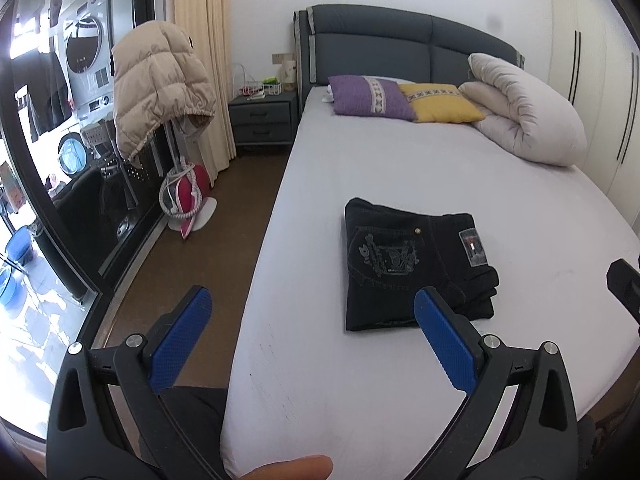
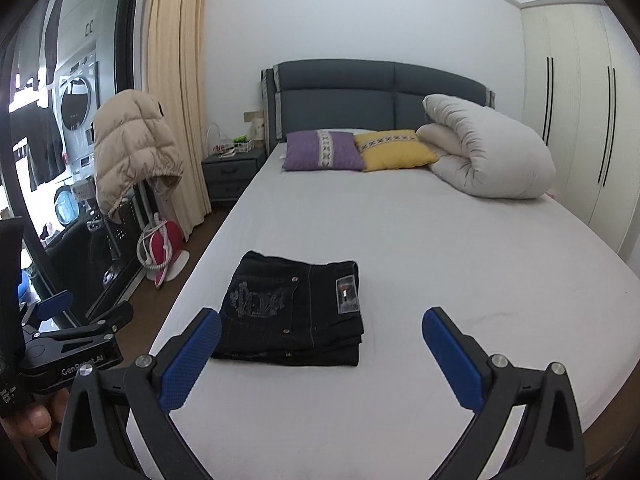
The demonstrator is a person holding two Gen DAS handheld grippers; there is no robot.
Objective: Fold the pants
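Black jeans (image 1: 412, 264) lie folded into a compact rectangle on the white bed (image 1: 360, 168), back pocket embroidery and label up. They also show in the right wrist view (image 2: 296, 312). My left gripper (image 1: 312, 316) is open and empty, held above the bed's near left edge, short of the jeans. My right gripper (image 2: 322, 332) is open and empty, held above the bed just in front of the jeans. The left gripper also shows at the left edge of the right wrist view (image 2: 72, 336).
A purple pillow (image 2: 322, 151), a yellow pillow (image 2: 394, 150) and a rolled duvet (image 2: 488, 152) lie at the headboard end. A nightstand (image 2: 232, 172), a beige jacket (image 2: 132, 152) on a stand and a glass door stand left. Wardrobes (image 2: 580, 120) line the right.
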